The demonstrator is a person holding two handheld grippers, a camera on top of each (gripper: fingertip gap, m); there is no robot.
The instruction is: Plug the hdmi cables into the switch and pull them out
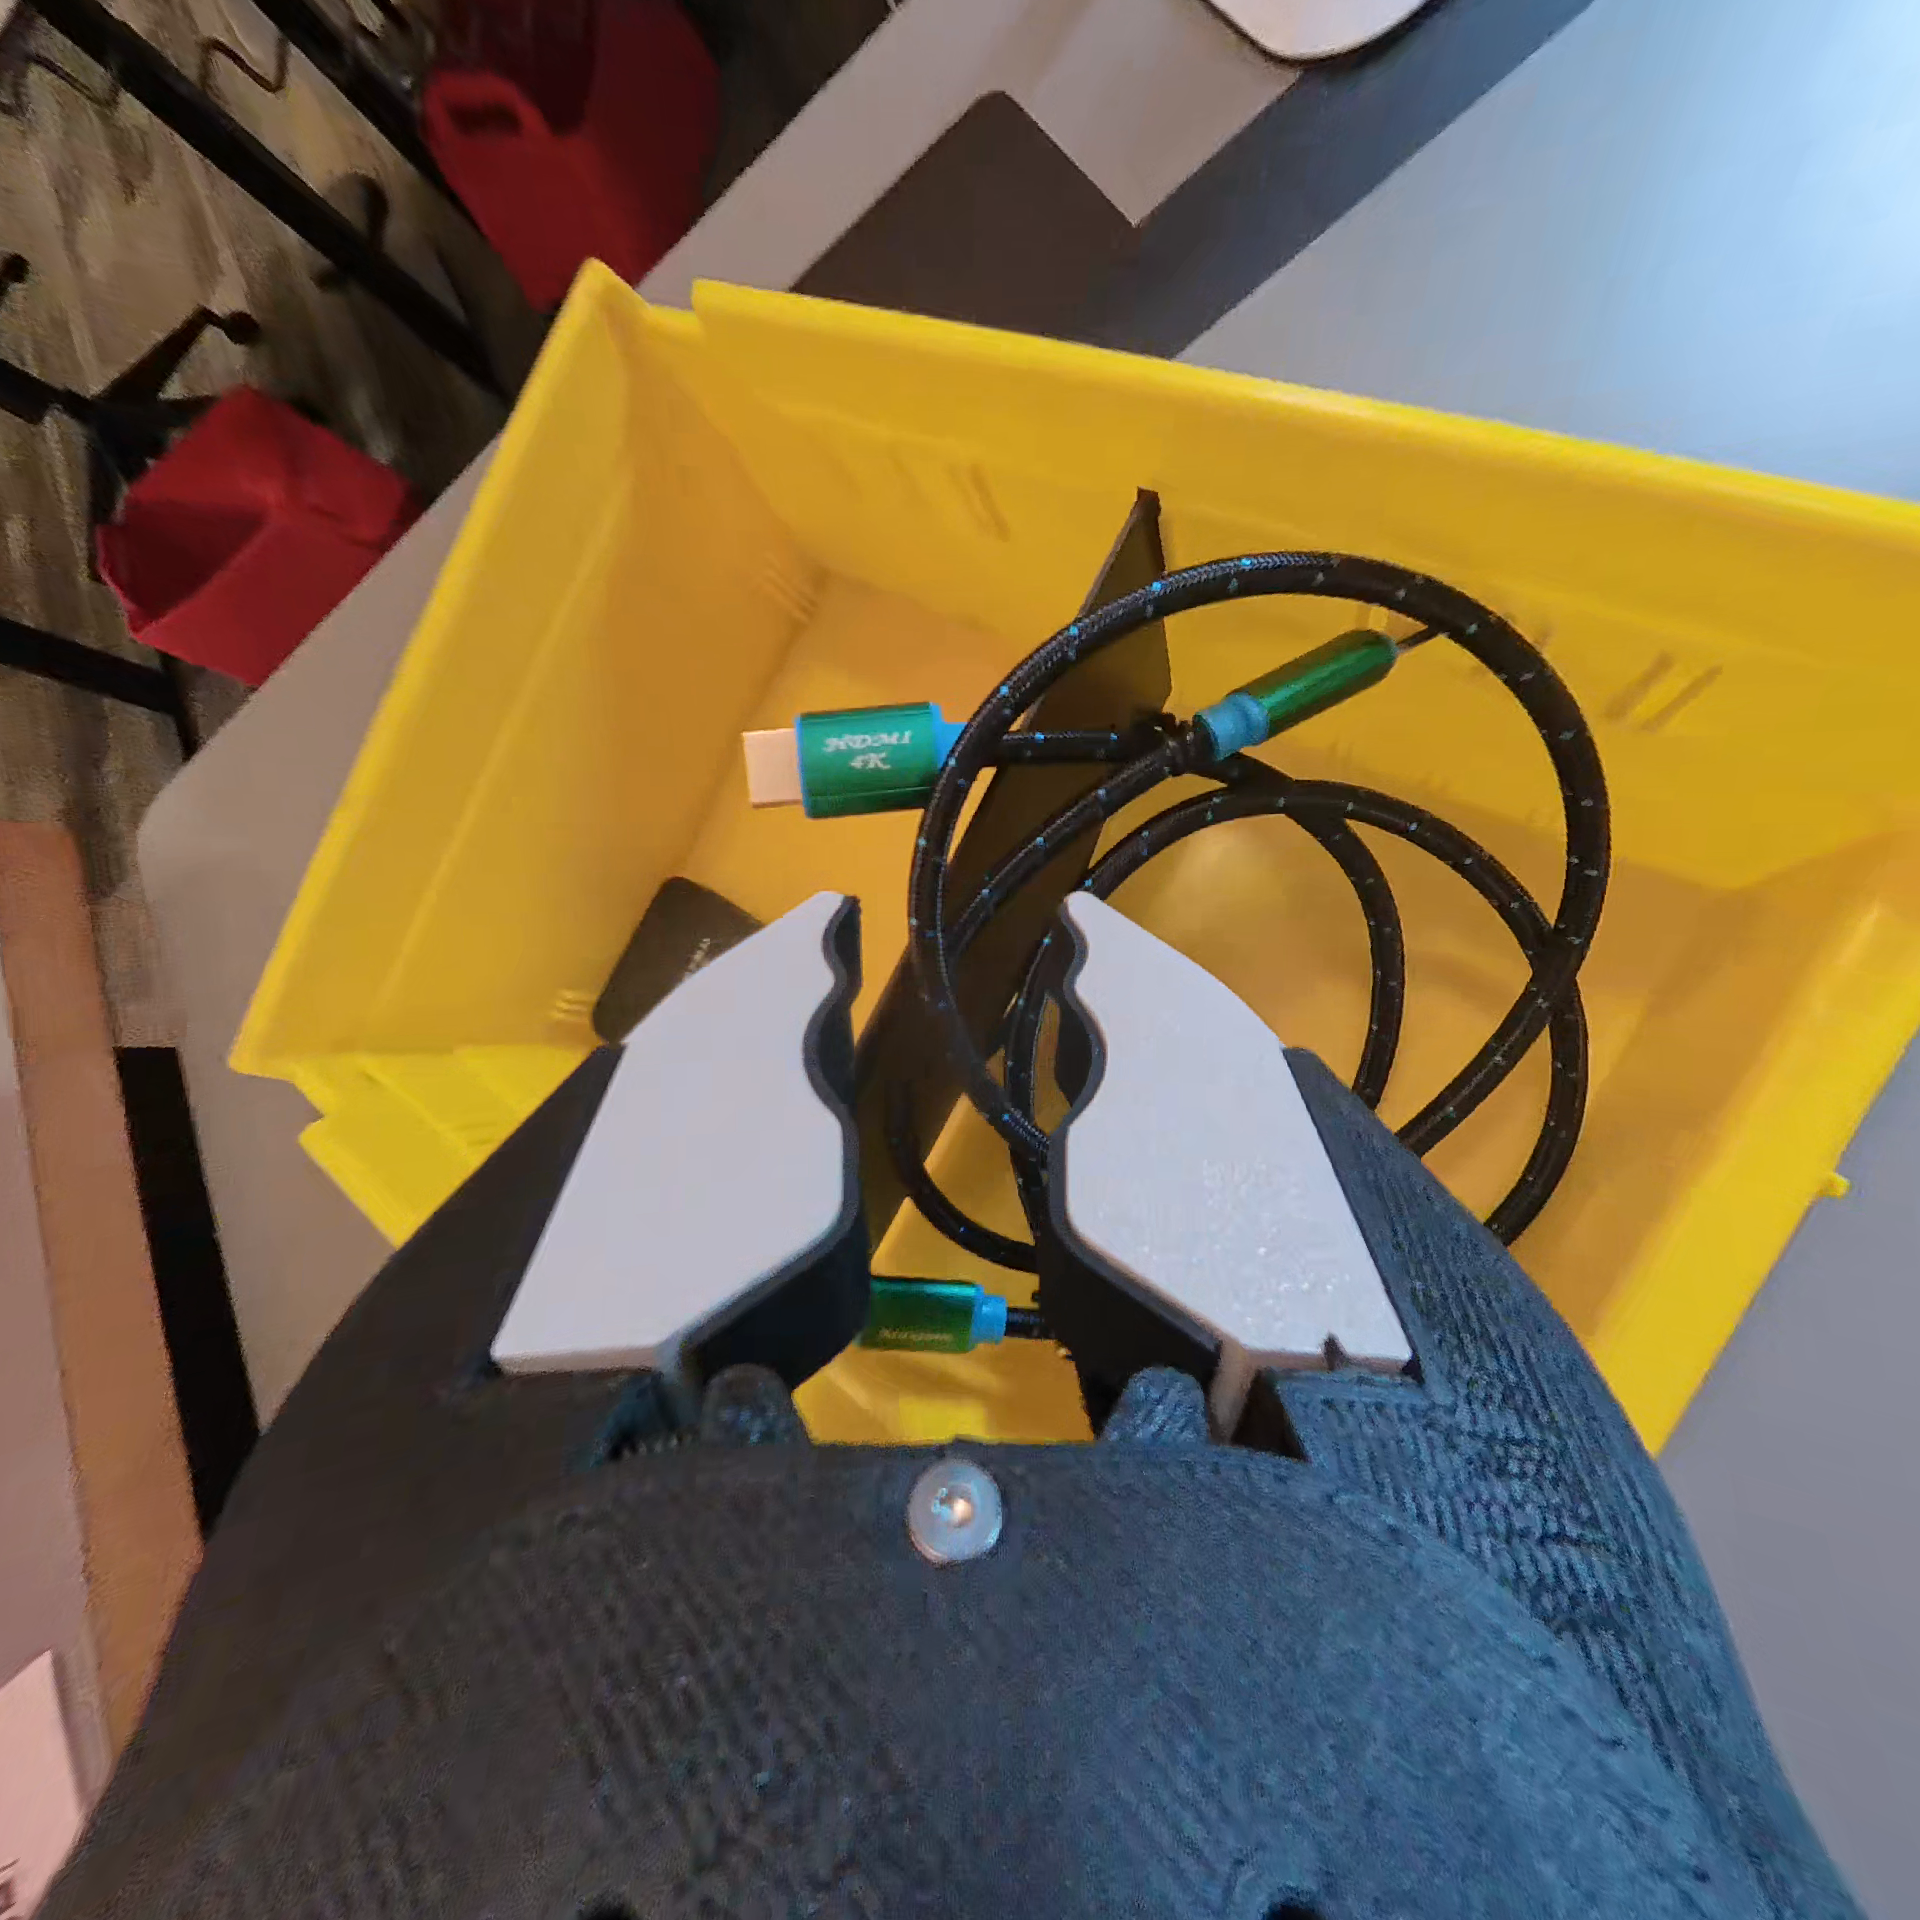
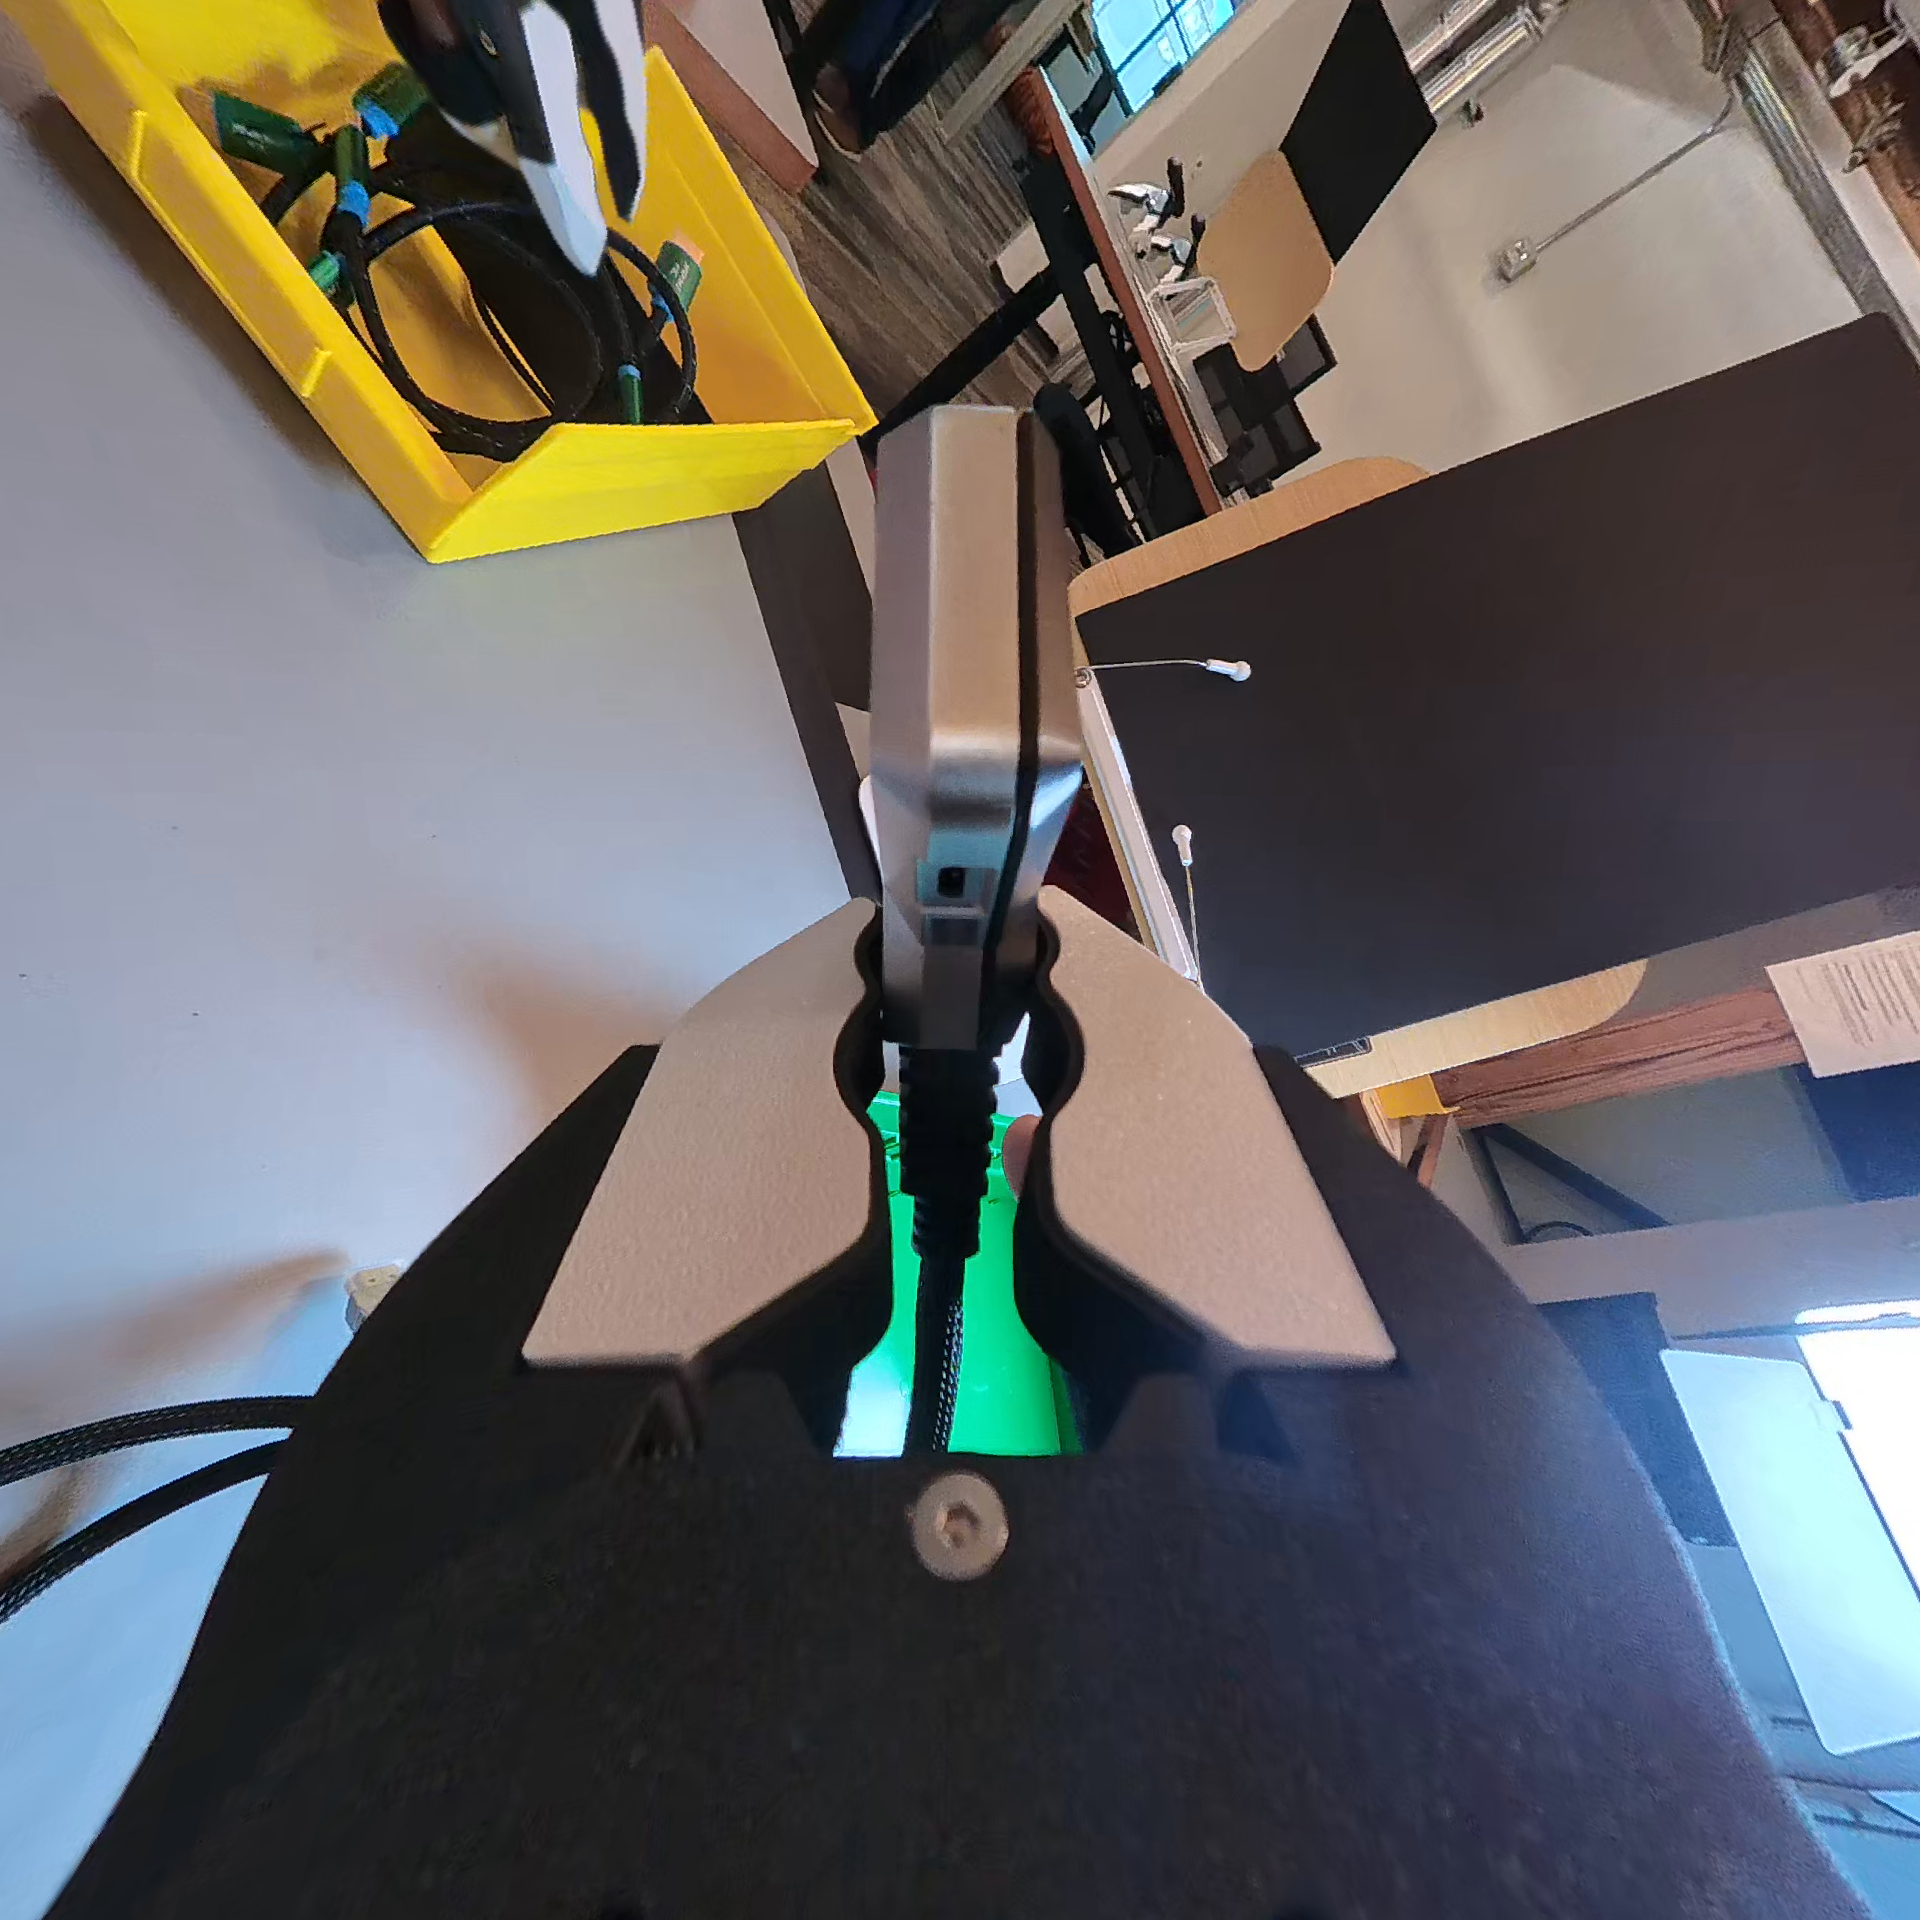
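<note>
Right gripper [image 2: 956,971] is clamped on the switch [image 2: 951,623] w/ its own cord, left gripper [image 1: 961,925] hangs apart over the yellow bin [image 1: 499,727], so you're at pickup: grab the far-left green HDMI plug [image 1: 868,771] next.

A bin [image 1: 644,644] sits on the desk [image 1: 1662,260] near its edge. An upright divider [image 1: 1091,717] splits the bin. Coiled cables [image 1: 1455,831] lie in it, draped across the divider, with one plug [image 1: 862,758] left of the divider and another [image 1: 1299,686] right of it. The left hand-held gripper [image 1: 961,935] hovers over the bin. The right hand-held gripper [image 2: 956,966], above the desk and well apart from the bin, grips the switch [image 2: 951,644], its cord [image 2: 940,1299] trailing back between the fingers.
</note>
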